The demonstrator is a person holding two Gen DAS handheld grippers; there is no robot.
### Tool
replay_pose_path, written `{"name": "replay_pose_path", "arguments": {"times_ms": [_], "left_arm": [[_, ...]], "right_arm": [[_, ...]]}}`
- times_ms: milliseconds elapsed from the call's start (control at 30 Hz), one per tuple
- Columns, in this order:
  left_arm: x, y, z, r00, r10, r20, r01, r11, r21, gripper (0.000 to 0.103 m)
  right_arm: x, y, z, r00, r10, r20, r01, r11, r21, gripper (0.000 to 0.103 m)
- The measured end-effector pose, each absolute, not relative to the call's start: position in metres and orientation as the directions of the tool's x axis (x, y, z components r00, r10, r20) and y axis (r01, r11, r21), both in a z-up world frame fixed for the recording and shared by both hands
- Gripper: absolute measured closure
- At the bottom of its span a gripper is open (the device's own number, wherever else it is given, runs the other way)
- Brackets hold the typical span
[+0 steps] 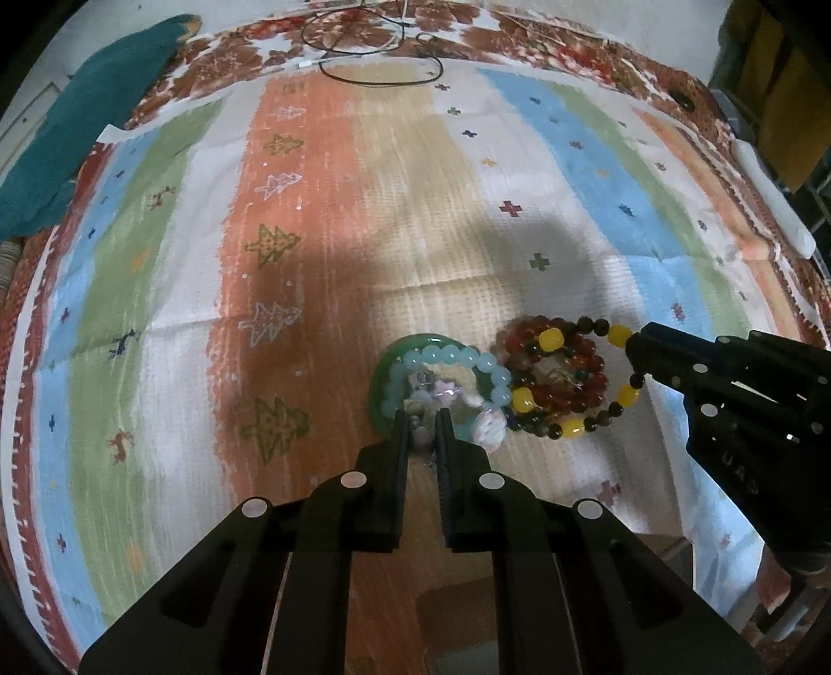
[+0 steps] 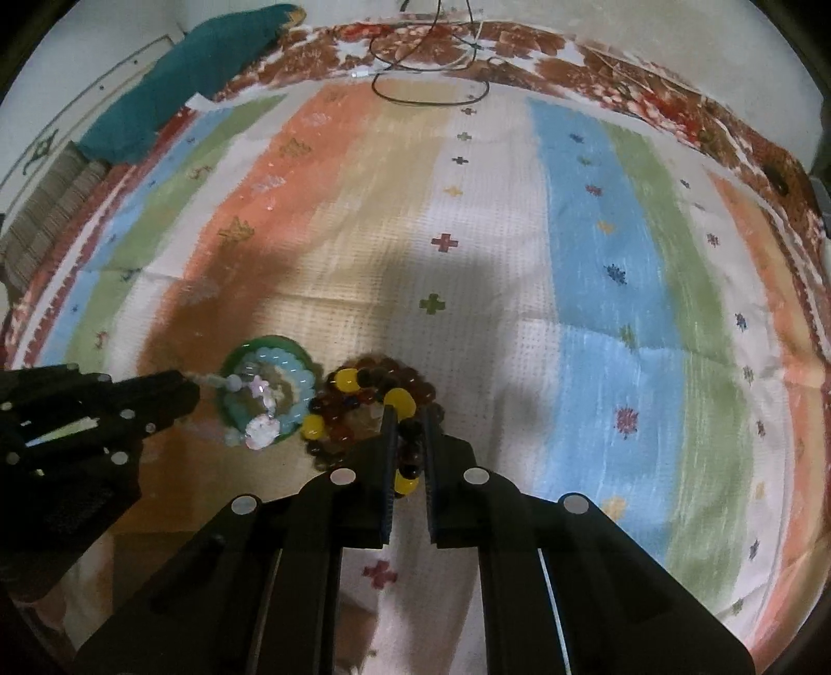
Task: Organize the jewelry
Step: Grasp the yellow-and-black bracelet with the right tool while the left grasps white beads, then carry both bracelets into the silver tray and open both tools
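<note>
A green bangle (image 1: 385,363) lies on the striped cloth with a pale blue bead bracelet (image 1: 446,358) and a pink-white charm bracelet (image 1: 488,428) inside it. My left gripper (image 1: 421,423) is shut on a small beaded strand of that pile; the right wrist view shows the same strand (image 2: 220,381) at its tips. Right of it lies a pile of dark red bead bracelets (image 1: 571,374) and a yellow-and-dark bead bracelet (image 1: 618,335). My right gripper (image 2: 410,423) is shut on the yellow-and-dark bracelet (image 2: 400,402).
The striped cloth (image 1: 311,207) covers a patterned red-brown bedspread (image 1: 519,36). A black cable loop (image 1: 379,78) lies at the far edge. A teal cloth (image 1: 88,119) sits at the far left. A white bar-shaped object (image 1: 774,202) lies at the right edge.
</note>
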State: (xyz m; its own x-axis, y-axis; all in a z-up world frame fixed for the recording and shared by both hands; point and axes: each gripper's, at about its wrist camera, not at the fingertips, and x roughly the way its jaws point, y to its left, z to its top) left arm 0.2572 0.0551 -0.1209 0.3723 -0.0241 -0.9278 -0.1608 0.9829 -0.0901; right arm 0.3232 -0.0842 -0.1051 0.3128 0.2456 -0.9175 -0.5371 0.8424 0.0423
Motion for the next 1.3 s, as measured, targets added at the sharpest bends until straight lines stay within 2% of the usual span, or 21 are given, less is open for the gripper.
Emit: {"name": "replay_pose_path", "arguments": {"times_ms": [433, 1300], "left_arm": [[0.231, 0.040, -0.080, 0.467, -0.041, -0.883, -0.129, 0.985, -0.114, 0.093], [0.174, 0.023, -0.025, 0.605, -0.051, -0.795, -0.073, 0.990, -0.119, 0.093]], "right_arm": [[0.292, -0.092, -0.059, 0.416, 0.333, -0.846, -0.538, 0.840, 0.066, 0.093], [0.245, -0.113, -0.017, 0.521, 0.414, -0.746, -0.541, 0.836, 0.086, 0.093]]}}
